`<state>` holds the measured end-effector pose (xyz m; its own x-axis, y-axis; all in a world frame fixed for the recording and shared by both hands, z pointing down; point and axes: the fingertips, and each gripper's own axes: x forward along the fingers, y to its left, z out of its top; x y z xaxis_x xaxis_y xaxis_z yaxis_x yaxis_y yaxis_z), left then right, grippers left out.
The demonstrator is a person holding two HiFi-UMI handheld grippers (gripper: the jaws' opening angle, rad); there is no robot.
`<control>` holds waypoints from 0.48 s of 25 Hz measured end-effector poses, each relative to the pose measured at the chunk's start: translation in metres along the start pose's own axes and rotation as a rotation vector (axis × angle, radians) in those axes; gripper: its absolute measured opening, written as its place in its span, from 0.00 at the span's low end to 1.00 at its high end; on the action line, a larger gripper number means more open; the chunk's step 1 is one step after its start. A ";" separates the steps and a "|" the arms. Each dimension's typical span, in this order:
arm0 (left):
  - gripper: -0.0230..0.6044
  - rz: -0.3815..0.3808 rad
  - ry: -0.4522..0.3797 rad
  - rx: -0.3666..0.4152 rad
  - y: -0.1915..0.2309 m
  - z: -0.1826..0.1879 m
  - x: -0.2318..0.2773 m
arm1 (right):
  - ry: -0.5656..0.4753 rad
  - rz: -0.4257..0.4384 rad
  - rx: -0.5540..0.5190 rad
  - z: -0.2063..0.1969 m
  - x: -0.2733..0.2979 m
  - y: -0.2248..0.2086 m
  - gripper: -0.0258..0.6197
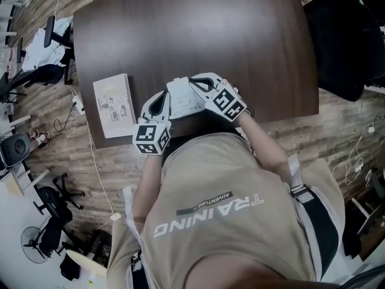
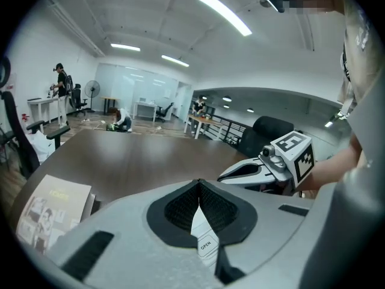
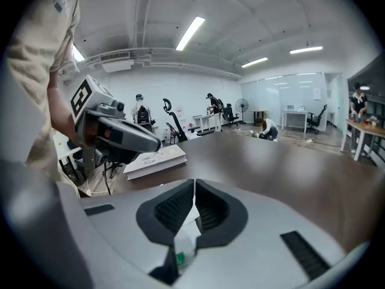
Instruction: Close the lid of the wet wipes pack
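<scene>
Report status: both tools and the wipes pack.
Left tool shut on the wipes pack, at its OPEN tab. Right tool shut on it too. Pack at the table near edge; lid state unclear. Book to the left, apart.

Dark brown wood surface [image 1: 198, 35], rounded corners, standing on plank floor [image 1: 54, 155]. Most of its top is bare. Closed book [image 1: 114, 105] lies flat at the near-left corner, light cover up with a small picture on it, long side along the left edge. White pack [image 1: 183, 97] sits at the near edge, right of the book and apart from it; can't tell if it rests fully on the surface.
</scene>
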<state>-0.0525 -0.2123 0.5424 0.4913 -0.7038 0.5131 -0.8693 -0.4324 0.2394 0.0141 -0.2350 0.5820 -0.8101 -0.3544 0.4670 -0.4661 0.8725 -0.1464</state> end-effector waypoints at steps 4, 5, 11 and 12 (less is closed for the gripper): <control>0.04 0.025 0.023 -0.042 0.007 -0.012 -0.002 | 0.058 0.107 0.052 -0.006 0.023 -0.004 0.06; 0.04 0.028 0.030 -0.055 0.009 -0.015 -0.003 | 0.082 0.118 0.050 -0.009 0.029 -0.005 0.06; 0.04 0.066 0.034 -0.111 0.015 -0.023 -0.007 | 0.204 0.156 0.105 -0.032 0.052 -0.019 0.07; 0.04 0.068 0.035 -0.121 0.014 -0.024 -0.007 | 0.223 0.160 0.112 -0.036 0.054 -0.020 0.07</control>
<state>-0.0694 -0.1999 0.5625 0.4308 -0.7084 0.5591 -0.9016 -0.3117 0.2998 -0.0076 -0.2591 0.6416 -0.7841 -0.1213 0.6086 -0.3847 0.8646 -0.3232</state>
